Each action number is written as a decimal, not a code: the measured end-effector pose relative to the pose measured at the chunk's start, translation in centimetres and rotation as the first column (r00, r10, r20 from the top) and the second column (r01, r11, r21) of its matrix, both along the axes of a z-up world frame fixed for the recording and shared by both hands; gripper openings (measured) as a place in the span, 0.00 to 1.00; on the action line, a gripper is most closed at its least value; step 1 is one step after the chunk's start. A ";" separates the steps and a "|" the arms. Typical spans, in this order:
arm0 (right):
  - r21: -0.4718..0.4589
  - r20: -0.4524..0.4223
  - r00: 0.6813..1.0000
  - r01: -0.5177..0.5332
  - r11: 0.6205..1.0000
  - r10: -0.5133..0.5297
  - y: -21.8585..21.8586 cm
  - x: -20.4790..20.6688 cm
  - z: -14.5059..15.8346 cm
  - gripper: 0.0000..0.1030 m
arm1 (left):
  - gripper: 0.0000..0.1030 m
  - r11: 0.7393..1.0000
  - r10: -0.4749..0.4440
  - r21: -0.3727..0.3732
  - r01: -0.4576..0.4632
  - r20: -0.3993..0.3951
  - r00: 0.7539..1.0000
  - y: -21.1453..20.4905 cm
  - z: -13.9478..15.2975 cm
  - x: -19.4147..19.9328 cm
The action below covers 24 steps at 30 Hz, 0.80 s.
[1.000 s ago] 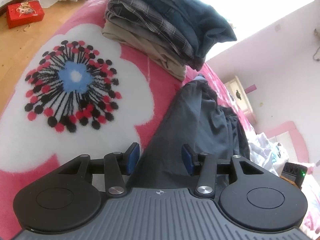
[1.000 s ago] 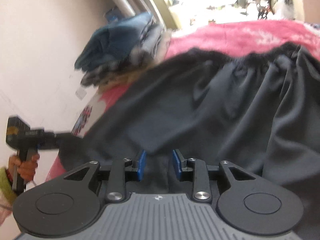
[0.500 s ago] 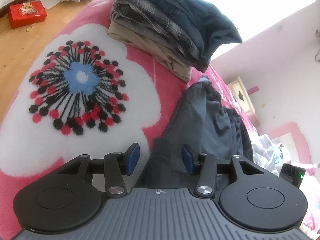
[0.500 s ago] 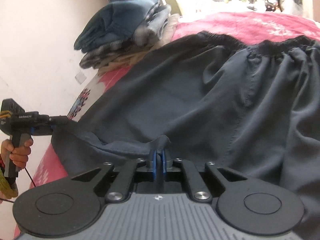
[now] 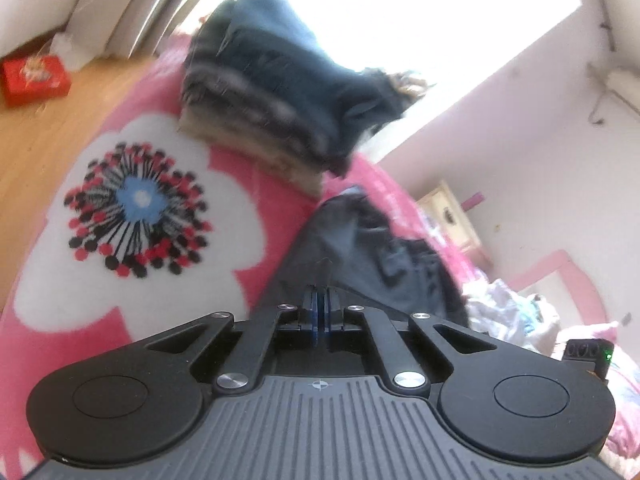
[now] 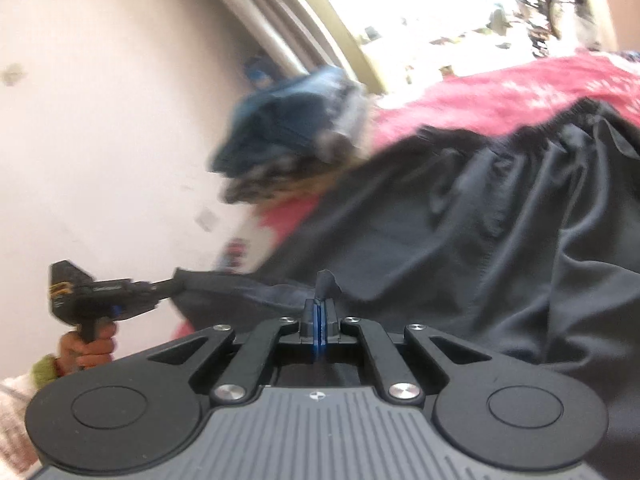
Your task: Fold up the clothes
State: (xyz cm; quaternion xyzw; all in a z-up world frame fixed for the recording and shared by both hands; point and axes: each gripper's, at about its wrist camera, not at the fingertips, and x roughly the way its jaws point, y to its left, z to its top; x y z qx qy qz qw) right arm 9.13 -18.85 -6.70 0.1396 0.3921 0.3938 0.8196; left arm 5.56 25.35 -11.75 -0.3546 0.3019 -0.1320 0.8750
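both grippers pinching the hem of the dark garment

left wrist view, left to right: a red box (image 5: 35, 79) lies on the wooden floor (image 5: 44, 140), far off to the left of the left gripper (image 5: 321, 312). nearer, ahead and to the left of the fingers, the pink blanket (image 5: 168, 80) shows a large white flower print (image 5: 132, 216) with a blue centre and red and black dots. straight ahead and beyond, a stack of folded clothes (image 5: 280, 108) sits on the blanket; it is blurred. the left gripper's blue pads are pressed together on a fold of the dark garment (image 5: 360, 248), and a small tuft of fabric stands up just past the fingertips. the garment runs ahead and to the right of the fingers, bunched toward its far end. further right lie a small wooden cabinet (image 5: 448, 216) against the wall and a heap of light laundry (image 5: 504, 312).

right wrist view, left to right: the left gripper (image 6: 160, 289) appears at the left, well to the side of the right gripper (image 6: 319, 312), held in the person's left hand (image 6: 90, 348) and clamped on a corner of the dark garment (image 6: 460, 248). the hem stretches between the two tools. the right gripper's pads are pressed together on that hem, a pinch of cloth poking up above the tips. ahead and to the left sits the blurred stack of folded clothes (image 6: 288, 136). ahead and to the right the garment spreads in gathers over the pink blanket (image 6: 500, 92).
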 end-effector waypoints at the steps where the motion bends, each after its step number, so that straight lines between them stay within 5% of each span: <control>1: 0.013 0.007 1.000 -0.020 1.000 0.020 -0.2 -0.8 0.6 0.02 | 0.00 1.000 0.003 0.002 -0.003 0.011 1.000 0.0 0.5 -0.9; 8: -0.018 0.015 0.979 -0.202 0.979 0.202 0.6 -7.1 2.7 0.02 | 0.00 0.996 -0.017 0.092 0.015 0.014 1.000 -0.8 2.0 -7.2; 17: -0.227 -0.022 0.917 -0.393 0.891 0.399 4.1 -11.6 0.0 0.02 | 0.00 0.961 -0.076 0.259 0.095 -0.082 0.994 -2.3 -0.6 -10.5; 21: -0.334 -0.029 0.889 -0.439 0.834 0.457 5.5 -12.2 -0.7 0.02 | 0.00 0.930 -0.121 0.327 0.166 -0.154 0.981 -2.4 -1.8 -10.6; 24: -0.442 -0.118 0.871 -0.476 0.760 0.477 6.5 -12.8 -2.8 0.05 | 0.01 0.904 -0.145 0.356 0.236 -0.264 0.954 -2.2 -3.4 -10.9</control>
